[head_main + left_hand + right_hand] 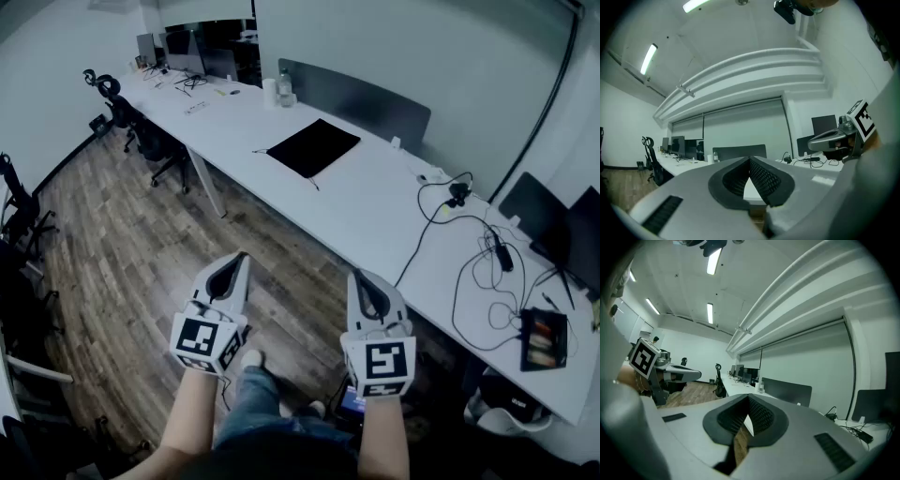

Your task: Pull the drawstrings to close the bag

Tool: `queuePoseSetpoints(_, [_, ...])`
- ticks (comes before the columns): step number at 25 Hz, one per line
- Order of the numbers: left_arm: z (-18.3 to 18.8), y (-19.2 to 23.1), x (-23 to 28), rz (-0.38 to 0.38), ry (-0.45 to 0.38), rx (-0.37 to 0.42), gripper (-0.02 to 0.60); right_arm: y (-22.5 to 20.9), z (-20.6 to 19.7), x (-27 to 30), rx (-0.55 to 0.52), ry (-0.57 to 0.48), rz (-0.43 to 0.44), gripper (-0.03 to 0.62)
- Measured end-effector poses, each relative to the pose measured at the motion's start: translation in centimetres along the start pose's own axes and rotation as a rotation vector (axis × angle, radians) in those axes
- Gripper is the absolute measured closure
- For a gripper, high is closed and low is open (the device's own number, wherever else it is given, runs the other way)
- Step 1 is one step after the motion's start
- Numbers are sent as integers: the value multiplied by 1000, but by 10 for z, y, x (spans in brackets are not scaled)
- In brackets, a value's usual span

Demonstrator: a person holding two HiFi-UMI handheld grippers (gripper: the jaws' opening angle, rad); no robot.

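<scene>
A flat black bag [314,147] lies on the long white table [375,211], well ahead of both grippers. Thin drawstrings trail from its left corner [259,151] and its near corner [314,184]. In the head view my left gripper [242,255] and right gripper [358,275] hang side by side over the wooden floor, short of the table's near edge. Both are shut with nothing between the jaws. The left gripper view shows the left gripper [750,159] with its dark pads pressed together. In the right gripper view the right gripper [749,398] looks the same.
Black cables [478,281] and a dark box [544,337] lie on the table's right end. Screens [558,220] stand at the right. A grey partition [361,101] runs behind the bag. Office chairs [141,131] stand at the left, and monitors [187,52] at the far end.
</scene>
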State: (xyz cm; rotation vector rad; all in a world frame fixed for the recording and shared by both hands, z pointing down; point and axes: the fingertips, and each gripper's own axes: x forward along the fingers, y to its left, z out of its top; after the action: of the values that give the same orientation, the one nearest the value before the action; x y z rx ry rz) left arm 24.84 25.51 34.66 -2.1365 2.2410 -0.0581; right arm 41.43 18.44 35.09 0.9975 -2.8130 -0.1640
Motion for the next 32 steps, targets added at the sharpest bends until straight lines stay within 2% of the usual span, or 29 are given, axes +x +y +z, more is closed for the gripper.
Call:
queuePoseSetpoints(6, [-10, 59, 21, -18, 3, -15, 583, 23, 5, 54, -15, 16, -24, 600])
queuePoseSetpoints(13, [-13, 159, 59, -117, -35, -53, 583, 63, 15, 145, 24, 18, -94, 600])
queuePoseSetpoints(17, [-19, 205, 84, -183, -25, -66, 583, 80, 19, 186, 47, 9, -149, 600])
queuePoseSetpoints(20, [-28, 234, 101, -202, -2, -56, 583, 87, 21, 209, 54, 11, -188, 600])
queuePoseSetpoints(27, [-42, 272, 136, -244, 16, -102, 583, 84, 14, 252, 38, 91, -187, 600])
queuePoseSetpoints(29, [-44, 276, 144, -259, 15, -131, 583, 76, 11, 261, 36, 96, -203, 600])
queuePoseSetpoints(32, [-52, 288, 158, -254, 21, -133, 583, 65, 5, 277, 40, 89, -208, 600])
